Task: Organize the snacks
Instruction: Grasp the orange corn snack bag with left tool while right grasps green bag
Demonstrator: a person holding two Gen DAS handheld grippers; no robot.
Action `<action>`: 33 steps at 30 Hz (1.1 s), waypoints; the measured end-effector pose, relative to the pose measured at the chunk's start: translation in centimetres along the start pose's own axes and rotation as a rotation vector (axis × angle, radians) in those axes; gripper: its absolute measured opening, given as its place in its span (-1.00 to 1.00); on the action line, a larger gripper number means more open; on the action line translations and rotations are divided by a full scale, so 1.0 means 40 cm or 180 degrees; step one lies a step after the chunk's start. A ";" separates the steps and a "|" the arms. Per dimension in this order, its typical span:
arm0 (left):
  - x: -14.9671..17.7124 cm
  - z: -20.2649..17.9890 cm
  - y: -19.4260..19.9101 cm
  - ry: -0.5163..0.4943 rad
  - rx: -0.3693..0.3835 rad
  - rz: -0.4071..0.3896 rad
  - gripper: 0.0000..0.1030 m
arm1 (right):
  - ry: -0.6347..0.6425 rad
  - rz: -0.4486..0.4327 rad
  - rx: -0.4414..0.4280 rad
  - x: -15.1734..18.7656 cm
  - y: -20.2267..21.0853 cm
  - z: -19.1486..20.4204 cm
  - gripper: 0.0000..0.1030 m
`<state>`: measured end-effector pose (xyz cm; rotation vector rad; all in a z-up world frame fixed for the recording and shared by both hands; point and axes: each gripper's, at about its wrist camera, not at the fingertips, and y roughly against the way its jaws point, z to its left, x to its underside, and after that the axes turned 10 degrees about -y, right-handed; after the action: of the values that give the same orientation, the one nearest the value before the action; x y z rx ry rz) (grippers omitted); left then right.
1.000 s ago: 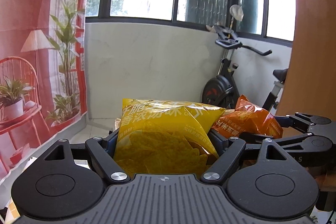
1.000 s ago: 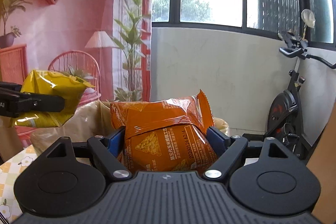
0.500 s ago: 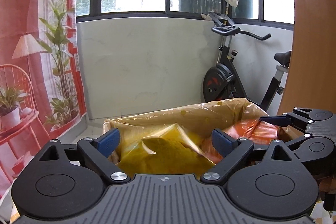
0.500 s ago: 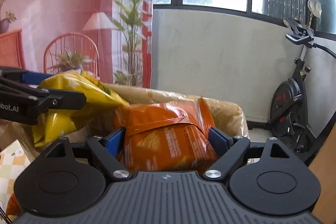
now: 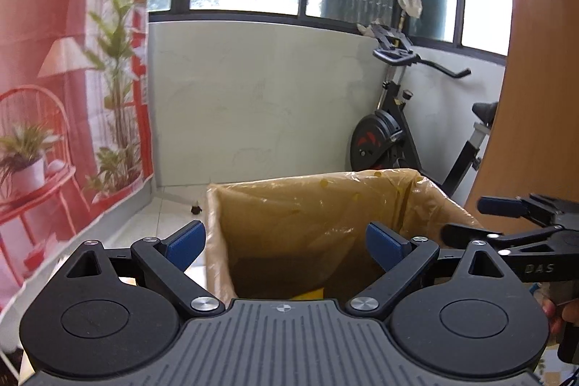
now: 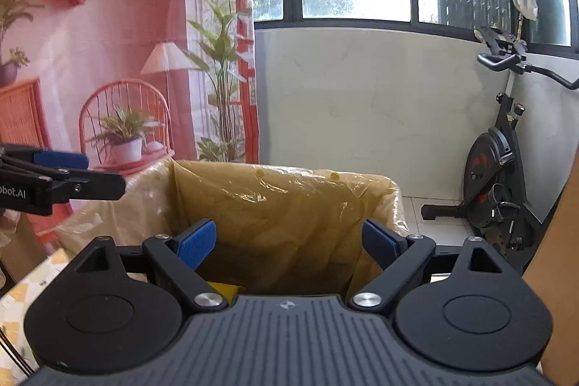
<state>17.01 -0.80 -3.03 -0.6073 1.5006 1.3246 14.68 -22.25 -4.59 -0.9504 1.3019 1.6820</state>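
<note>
While both my grippers hang over the bin, neither has hold of anything. My left gripper (image 5: 286, 241) stands wide apart, its blue fingers (image 5: 186, 243) bare, with only the open mouth of the lined box (image 5: 325, 201) between them. My right gripper (image 6: 289, 243) is opening, its blue fingers (image 6: 197, 246) likewise bare and framing the same box (image 6: 289, 201) from the other side. Each gripper shows in the other's view: the right one (image 5: 506, 219) at the right edge of the left camera, the left one (image 6: 72, 176) at the left edge of the right camera, both level with the box rim. Down inside the yellowish liner, close below my fingers, a corner of a yellow snack bag (image 5: 307, 294) peeks out just above the left gripper's body, and again (image 6: 222, 288) beside the right gripper's left finger. So little of it shows that I cannot tell which way its long axis runs or where its top points. An exercise bike (image 6: 503, 176) stands by the white wall beyond the box.
</note>
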 end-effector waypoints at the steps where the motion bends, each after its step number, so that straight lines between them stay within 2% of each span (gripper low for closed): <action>1: 0.007 0.009 0.020 0.0052 0.0005 -0.0006 0.88 | -0.0027 -0.0026 -0.0013 0.002 0.018 0.000 0.75; 6: 0.051 0.030 0.096 0.0152 -0.0046 -0.0031 0.88 | -0.0134 -0.0121 -0.0060 0.030 0.108 0.001 0.75; 11: 0.093 0.037 0.150 0.0108 -0.0116 -0.0059 0.87 | -0.0246 -0.0141 -0.0033 0.083 0.177 0.004 0.75; 14: 0.127 0.036 0.177 0.0095 -0.0113 -0.0109 0.88 | -0.0305 -0.0126 0.0006 0.119 0.204 0.007 0.75; 19: 0.192 0.049 0.195 0.0273 -0.0049 -0.0073 0.87 | -0.0334 -0.0077 0.0116 0.177 0.227 0.002 0.75; 29: 0.308 0.079 0.195 0.0477 -0.0243 0.0088 0.88 | -0.0411 0.0309 0.0334 0.312 0.201 -0.043 0.75; 33: 0.337 0.094 0.194 0.0511 -0.0216 0.0181 0.87 | -0.0470 0.0514 0.0370 0.352 0.174 -0.058 0.75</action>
<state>6.60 8.01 -11.40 -0.7340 1.6176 1.4024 2.83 -23.67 -15.07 -0.6555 1.3901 1.7416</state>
